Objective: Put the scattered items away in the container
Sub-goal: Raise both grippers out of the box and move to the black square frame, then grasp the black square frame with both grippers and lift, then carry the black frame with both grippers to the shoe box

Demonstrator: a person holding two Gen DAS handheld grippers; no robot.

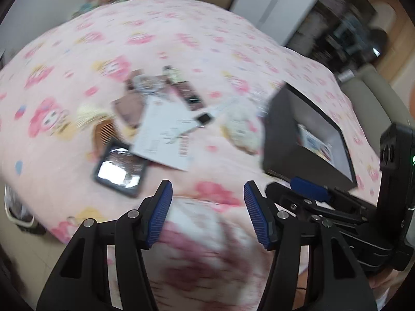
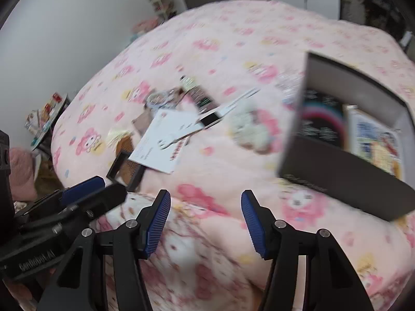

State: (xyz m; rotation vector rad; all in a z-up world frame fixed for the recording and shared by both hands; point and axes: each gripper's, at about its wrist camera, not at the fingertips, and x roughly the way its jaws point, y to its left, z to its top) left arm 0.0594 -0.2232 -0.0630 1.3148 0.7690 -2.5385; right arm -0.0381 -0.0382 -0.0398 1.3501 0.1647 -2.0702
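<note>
Holding the left gripper (image 1: 207, 207) spread wide, blue pads (image 1: 162, 215) well apart with nothing between them but pink bedspread (image 1: 181, 39); likewise the right gripper (image 2: 206, 217), jaws parted and empty, just beside its partner. Probably kept open like this so as to be ready for a first pick, with no item yet in reach. Both tilted downward over the near edge of the bed, which suits an approach from above onto flat things lying on soft fabric. Ahead of the left claw and a little to its left, nearest of all: a dark phone (image 1: 120, 167), screen up, partly tucked under a white envelope (image 1: 166, 134). Beyond that, a wooden comb (image 1: 103, 132), a small black-and-white gadget (image 1: 205, 118) resting on the envelope's far corner, a slim dark stick-like item (image 1: 189, 96), and more small bits too blurred to name. Straight ahead of the right claw and farther off, a pale plush toy (image 2: 249, 127). To the right of both claws, near the right one: the black box (image 2: 337, 171), serving as the container, open on top, with what look like printed booklets (image 2: 376, 142) already lying inside. Placed there, presumably, so that each carry from the pile is short and sideways. Judged as the very start of a pick: scattered items untouched on the bedspread, most of the tidying not yet done. Worth minding the overlap of phone and envelope, since lifting one may drag the other.
</note>
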